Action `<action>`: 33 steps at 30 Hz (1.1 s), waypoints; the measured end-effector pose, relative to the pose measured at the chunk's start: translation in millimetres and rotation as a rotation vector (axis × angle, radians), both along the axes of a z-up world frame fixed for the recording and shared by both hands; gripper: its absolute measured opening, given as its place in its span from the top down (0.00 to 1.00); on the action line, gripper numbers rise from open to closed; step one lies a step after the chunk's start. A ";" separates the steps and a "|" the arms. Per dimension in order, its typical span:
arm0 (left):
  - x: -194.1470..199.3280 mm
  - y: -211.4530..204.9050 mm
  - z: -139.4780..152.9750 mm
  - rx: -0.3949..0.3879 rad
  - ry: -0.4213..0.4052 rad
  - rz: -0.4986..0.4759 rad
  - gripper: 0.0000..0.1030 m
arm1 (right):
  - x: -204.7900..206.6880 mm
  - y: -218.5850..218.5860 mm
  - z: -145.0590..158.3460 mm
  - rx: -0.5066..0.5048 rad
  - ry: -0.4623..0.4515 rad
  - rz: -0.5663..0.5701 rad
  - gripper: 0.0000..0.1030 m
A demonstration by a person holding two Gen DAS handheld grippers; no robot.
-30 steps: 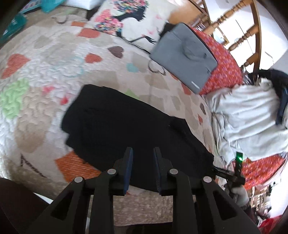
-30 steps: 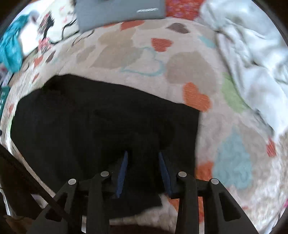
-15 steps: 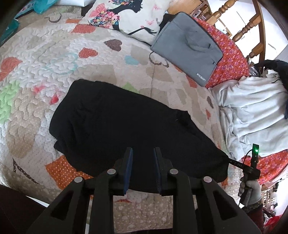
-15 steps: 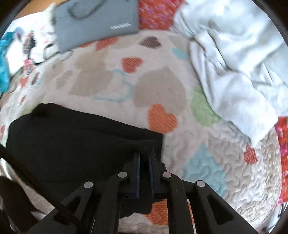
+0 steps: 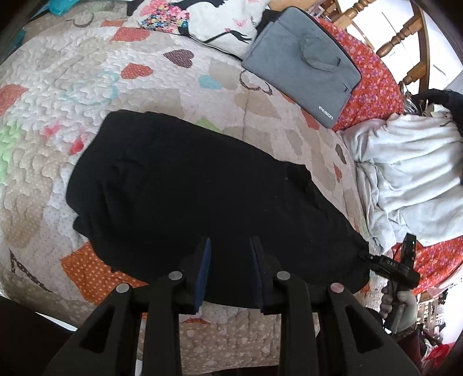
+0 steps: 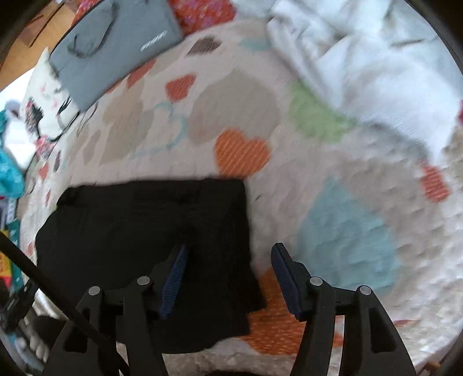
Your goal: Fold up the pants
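The black pants [image 5: 202, 196] lie folded lengthwise on the heart-patterned quilt [image 5: 72, 86], stretching from upper left to lower right in the left wrist view. My left gripper [image 5: 228, 245] is open and empty above their near edge. My right gripper [image 6: 228, 251] is open, its jaws straddling the right end of the pants [image 6: 150, 231] without holding them. The right gripper also shows in the left wrist view [image 5: 396, 266] at the pants' far right end.
A grey laptop bag [image 5: 303, 57] lies on the far side of the bed. A printed pillow [image 5: 208, 20] is beside it. A crumpled white sheet [image 5: 411, 173] lies at the right on a red floral cover [image 5: 373, 78]. The bed's near edge runs under my grippers.
My right gripper was shut on the pants' end half a second ago and has opened, letting the cloth go. The left gripper has stayed open and drawn back slightly.
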State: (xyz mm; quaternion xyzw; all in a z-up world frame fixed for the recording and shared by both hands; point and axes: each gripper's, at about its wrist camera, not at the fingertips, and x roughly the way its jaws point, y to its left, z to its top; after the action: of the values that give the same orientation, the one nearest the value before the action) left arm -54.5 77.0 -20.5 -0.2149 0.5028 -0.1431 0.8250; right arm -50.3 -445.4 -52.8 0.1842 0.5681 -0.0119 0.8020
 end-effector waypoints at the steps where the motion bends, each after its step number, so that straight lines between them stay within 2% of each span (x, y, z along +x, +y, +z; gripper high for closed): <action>1: -0.3 -2.2 -0.5 0.004 0.002 -0.005 0.76 | 2.2 4.0 0.2 0.002 -0.005 0.014 0.35; 3: -0.7 -5.3 -1.4 0.009 0.004 -0.008 0.76 | 7.2 10.5 -1.7 0.064 -0.022 0.049 0.50; 4: -0.5 -6.2 -1.9 0.013 0.005 -0.008 0.76 | 9.8 13.7 -4.3 0.044 -0.007 0.048 0.63; 5: -0.1 -6.8 -1.9 0.016 0.007 -0.005 0.76 | 11.9 15.6 -4.8 0.021 0.002 0.048 0.71; 7: 1.5 -6.1 -1.0 0.019 0.009 0.006 0.76 | 12.4 13.2 1.3 0.039 -0.018 0.042 0.80; 10: 5.7 -6.1 3.3 0.037 -0.005 0.019 0.76 | 13.1 3.9 22.6 0.035 -0.085 0.006 0.85; 13: 11.2 -5.3 6.1 0.045 -0.024 0.034 0.74 | 17.8 -0.1 31.1 -0.050 -0.101 -0.030 0.85; 15: 14.8 -5.3 4.4 0.045 -0.028 0.040 0.72 | 19.1 -0.1 23.3 -0.103 -0.065 -0.028 0.85; 16: 17.0 -5.7 1.9 0.046 -0.026 0.044 0.72 | 20.5 -0.7 11.9 -0.115 -0.019 -0.030 0.82; 17: 19.2 -6.0 -1.4 0.051 -0.022 0.044 0.71 | 19.9 -4.4 2.6 -0.112 0.020 -0.032 0.68; 18: 20.7 -6.5 -3.3 0.055 -0.019 0.043 0.71 | 18.3 -6.5 -0.6 -0.100 0.021 -0.042 0.67; 19: 22.9 -6.7 -7.3 0.062 -0.013 0.039 0.71 | 15.0 -12.5 1.8 -0.061 0.002 -0.056 0.61; 20: 24.5 -6.6 -10.0 0.065 -0.012 0.034 0.71 | 11.1 -19.4 5.3 -0.028 0.007 -0.078 0.53; 22: 26.3 -6.5 -13.9 0.082 -0.024 0.022 0.71 | -0.1 -34.1 18.9 -0.015 0.001 -0.140 0.48; 24: 26.9 -8.2 -18.0 0.115 -0.051 0.006 0.70 | -11.7 -44.8 39.0 -0.062 -0.029 -0.196 0.44; 26: 27.3 -10.3 -23.4 0.138 -0.070 -0.008 0.70 | -19.8 -46.2 65.3 -0.157 -0.069 -0.251 0.42; 28: 26.4 -12.9 -30.9 0.157 -0.088 -0.023 0.69 | -13.6 -28.9 84.9 -0.190 -0.105 -0.203 0.42; 30: 24.1 -13.9 -34.6 0.168 -0.112 -0.031 0.69 | 0.1 8.4 95.6 -0.168 -0.133 -0.070 0.42; 33: 19.6 -12.9 -36.2 0.171 -0.148 -0.043 0.69 | 31.6 84.6 93.4 -0.086 -0.156 0.167 0.43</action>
State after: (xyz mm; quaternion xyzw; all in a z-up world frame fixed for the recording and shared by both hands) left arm -34.9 64.1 -56.8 -0.1218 0.4553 -0.1331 0.8718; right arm -18.7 -360.8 40.5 0.1021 0.5162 0.0448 0.8492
